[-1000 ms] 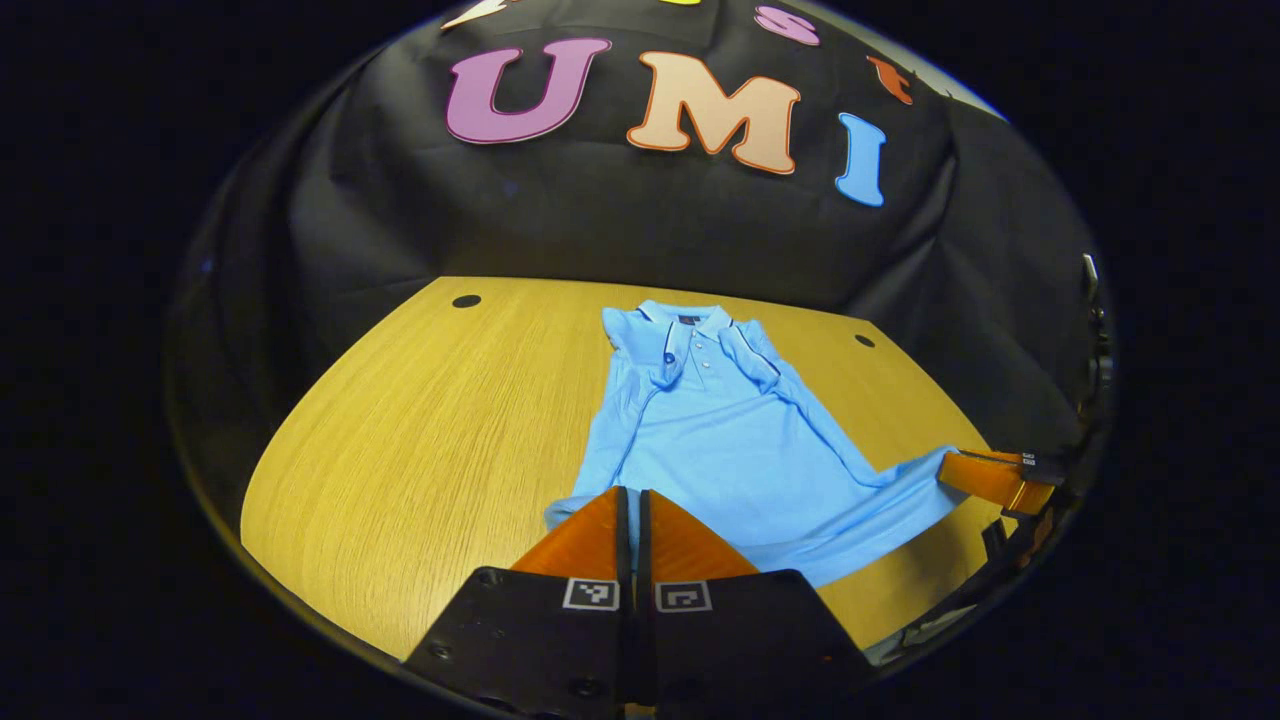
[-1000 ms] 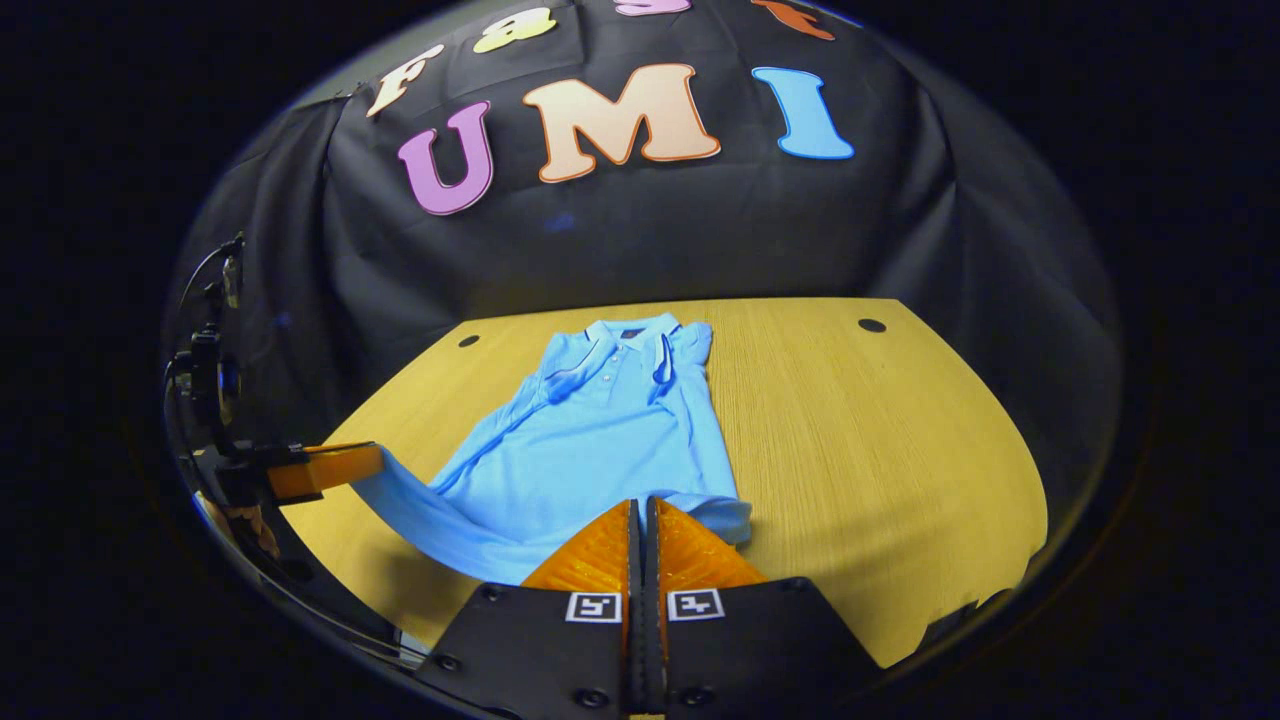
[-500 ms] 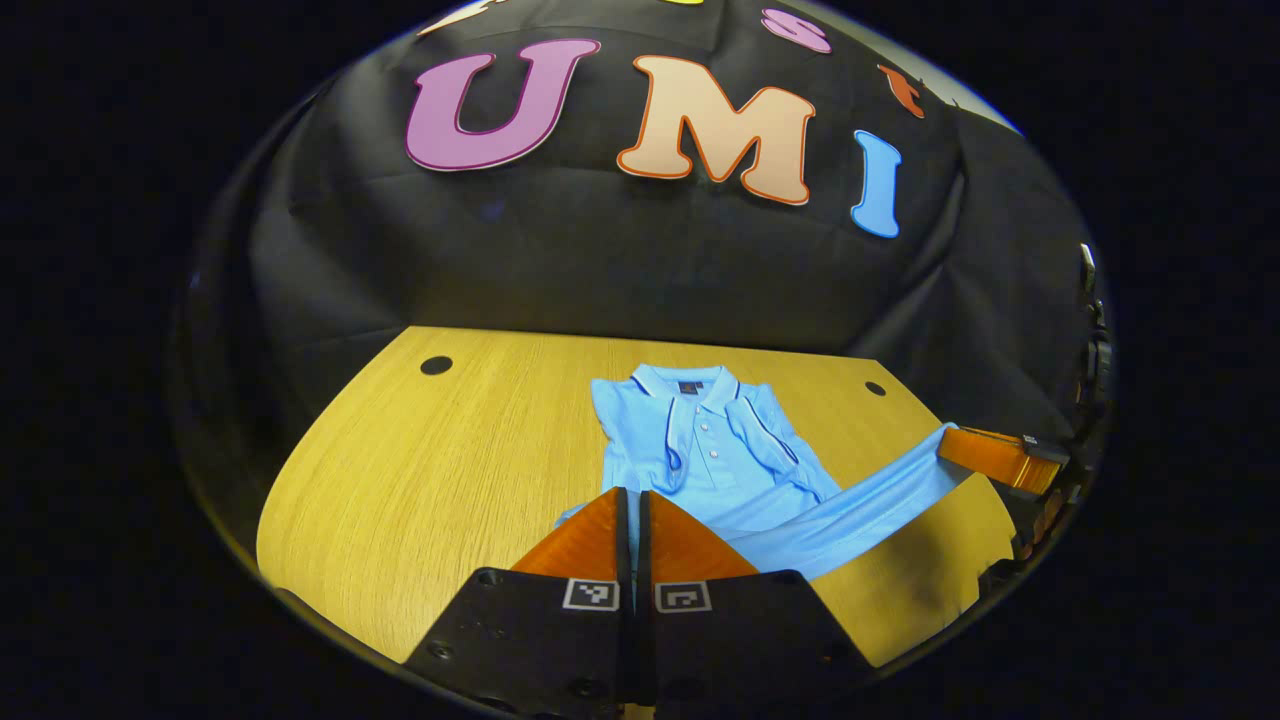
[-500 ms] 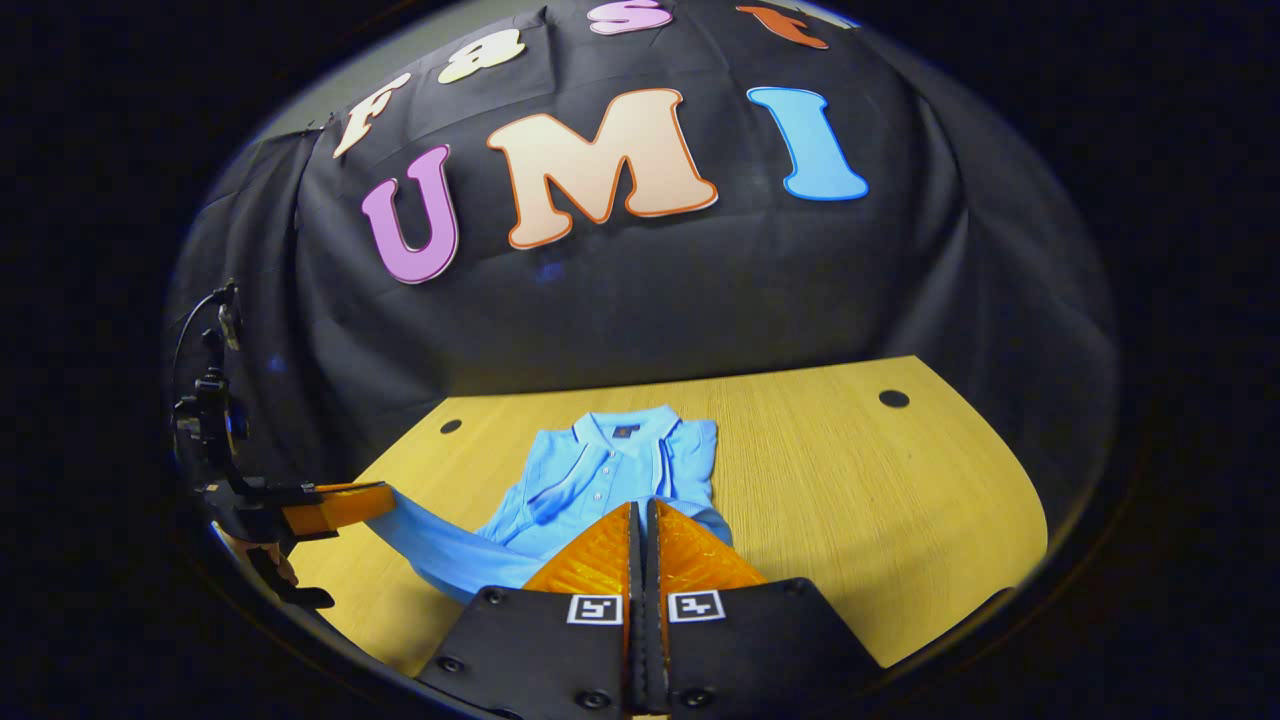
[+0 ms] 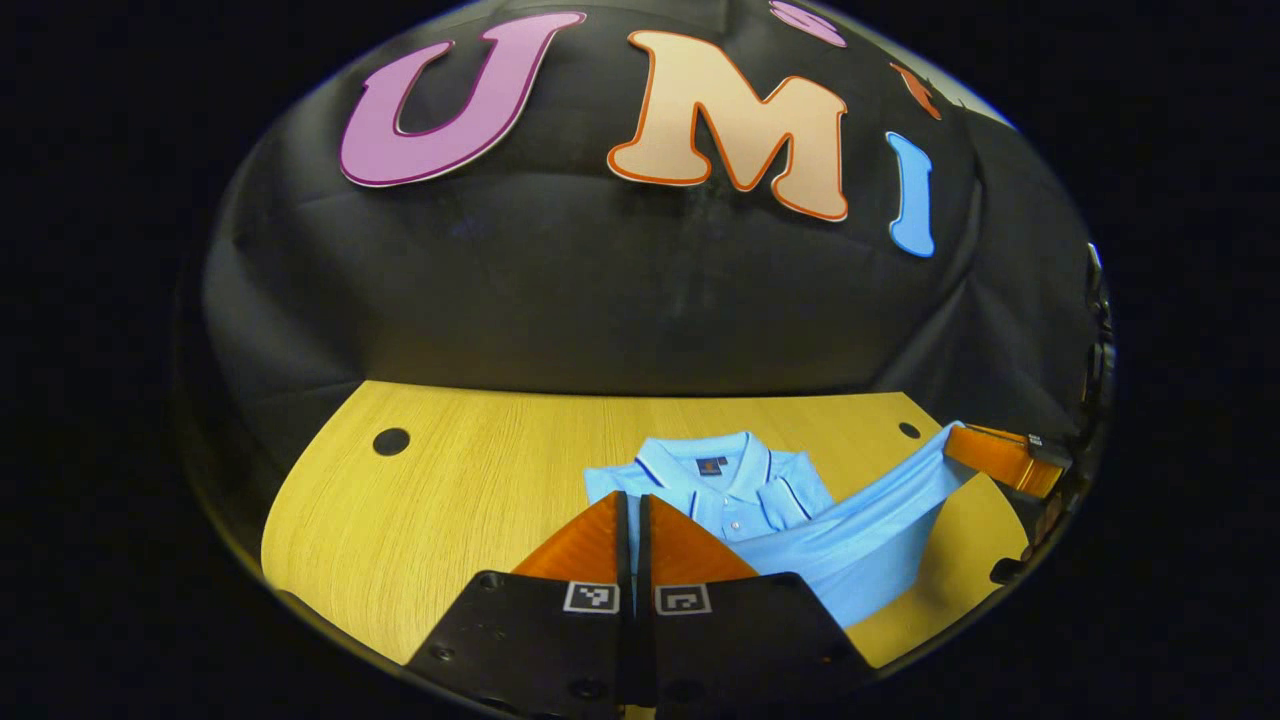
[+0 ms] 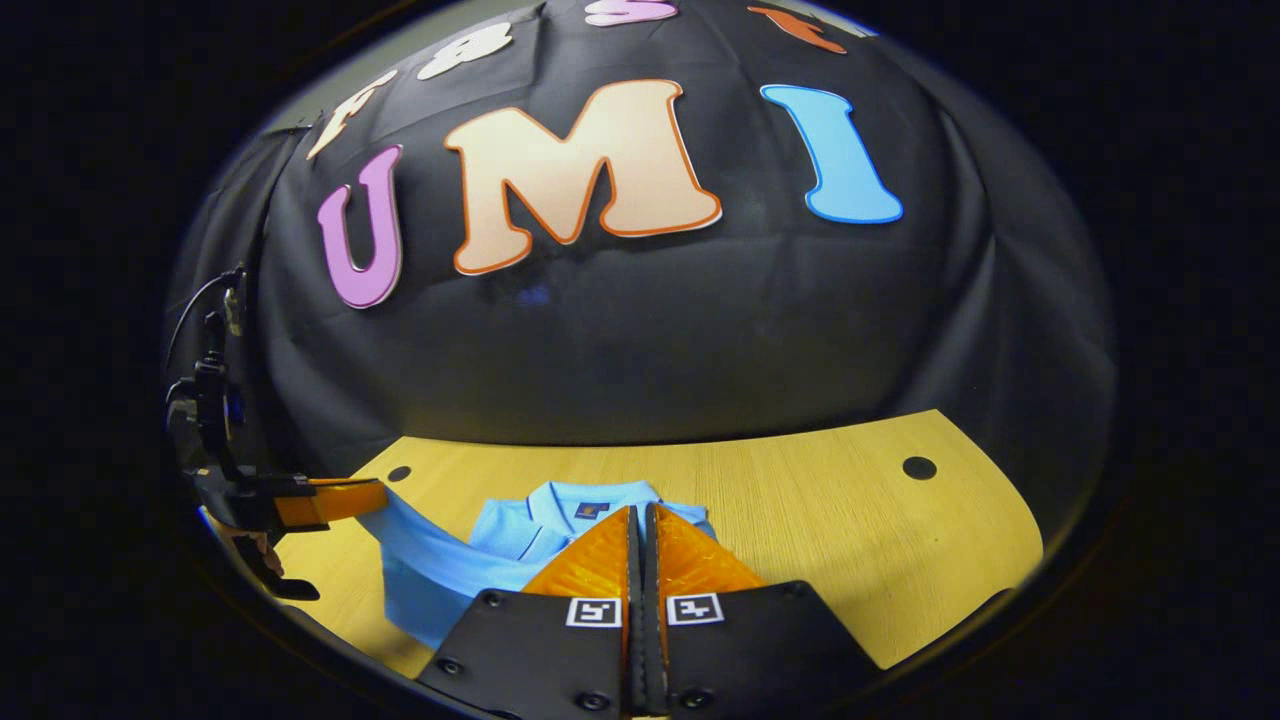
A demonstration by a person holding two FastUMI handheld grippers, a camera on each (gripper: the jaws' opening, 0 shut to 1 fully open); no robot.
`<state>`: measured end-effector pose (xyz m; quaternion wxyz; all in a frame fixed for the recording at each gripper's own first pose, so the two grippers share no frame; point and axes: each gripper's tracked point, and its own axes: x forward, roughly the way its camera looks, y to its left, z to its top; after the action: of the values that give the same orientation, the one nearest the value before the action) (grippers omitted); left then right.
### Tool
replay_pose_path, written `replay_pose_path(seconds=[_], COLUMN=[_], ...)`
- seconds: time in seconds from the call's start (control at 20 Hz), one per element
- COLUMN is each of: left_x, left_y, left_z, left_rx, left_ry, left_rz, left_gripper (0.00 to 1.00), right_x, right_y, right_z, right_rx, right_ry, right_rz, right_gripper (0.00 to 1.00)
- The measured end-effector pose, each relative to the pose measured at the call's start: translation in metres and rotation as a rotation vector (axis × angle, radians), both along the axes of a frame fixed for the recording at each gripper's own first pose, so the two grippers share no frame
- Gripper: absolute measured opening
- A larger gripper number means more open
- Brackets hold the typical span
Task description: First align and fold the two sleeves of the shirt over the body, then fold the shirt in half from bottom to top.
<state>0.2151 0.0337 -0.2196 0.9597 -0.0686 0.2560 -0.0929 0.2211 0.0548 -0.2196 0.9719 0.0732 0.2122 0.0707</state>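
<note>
A light blue polo shirt [image 5: 760, 500] lies on the wooden table [image 5: 470, 490], collar toward the back wall, sleeves folded over the body. My left gripper [image 5: 632, 505] is shut on the hem's left corner. My right gripper [image 6: 641, 520] is shut on the hem's right corner. Both hold the hem lifted above the body, close to the collar [image 6: 580, 500]. The raised hem stretches as a band between them. In the left gripper view the right gripper [image 5: 1000, 460] appears at the far right holding the band. In the right gripper view the left gripper [image 6: 330, 500] appears at the far left.
The table has small round dark holes near its back corners [image 5: 391, 441] [image 6: 918, 467]. The black cloth wall [image 5: 640, 280] stands right behind the table's far edge. Bare wood lies to the left of the shirt [image 5: 400, 530] and to its right [image 6: 860, 540].
Both grippers have carried the shirt's hem forward over the body toward the collar. Much less of the shirt's body shows now, and the back wall looms closer.
</note>
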Motion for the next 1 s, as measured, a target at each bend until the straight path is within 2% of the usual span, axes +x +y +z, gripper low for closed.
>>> replay_pose_path(seconds=[0.25, 0.5, 0.55, 0.6, 0.75, 0.8, 0.85, 1.0], left_x=[0.064, 0.090, 0.091, 0.086, 0.071, 0.065, 0.053, 0.010], left_y=[-0.001, 0.000, 0.002, 0.003, 0.001, 0.001, 0.001, -0.002], left_z=[-0.033, -0.079, -0.083, -0.077, -0.054, -0.038, -0.024, 0.015], left_rx=[0.011, 0.064, 0.058, 0.052, 0.053, 0.066, 0.078, 0.095], left_ry=[-0.004, 0.019, 0.012, 0.008, -0.067, -0.113, -0.156, -0.213], left_rz=[-0.017, 0.000, 0.012, 0.018, 0.028, 0.036, 0.039, 0.053], left_gripper=[0.00, 0.00, 0.00, 0.03, 0.76, 1.00, 0.94, 0.96], right_x=[0.065, 0.086, 0.081, 0.079, 0.065, 0.056, 0.044, 0.004], right_y=[-0.009, -0.008, -0.008, -0.005, -0.002, -0.002, -0.003, -0.003], right_z=[-0.046, -0.099, -0.100, -0.098, -0.062, -0.047, -0.032, 0.006], right_rx=[-0.024, -0.084, -0.095, -0.104, -0.123, -0.135, -0.150, -0.172], right_ry=[0.033, 0.084, 0.089, 0.083, -0.025, -0.063, -0.098, -0.179], right_rz=[-0.067, -0.099, -0.098, -0.089, -0.082, -0.079, -0.073, -0.053], right_gripper=[0.02, 0.03, 0.10, 0.32, 1.00, 1.00, 1.00, 1.00])
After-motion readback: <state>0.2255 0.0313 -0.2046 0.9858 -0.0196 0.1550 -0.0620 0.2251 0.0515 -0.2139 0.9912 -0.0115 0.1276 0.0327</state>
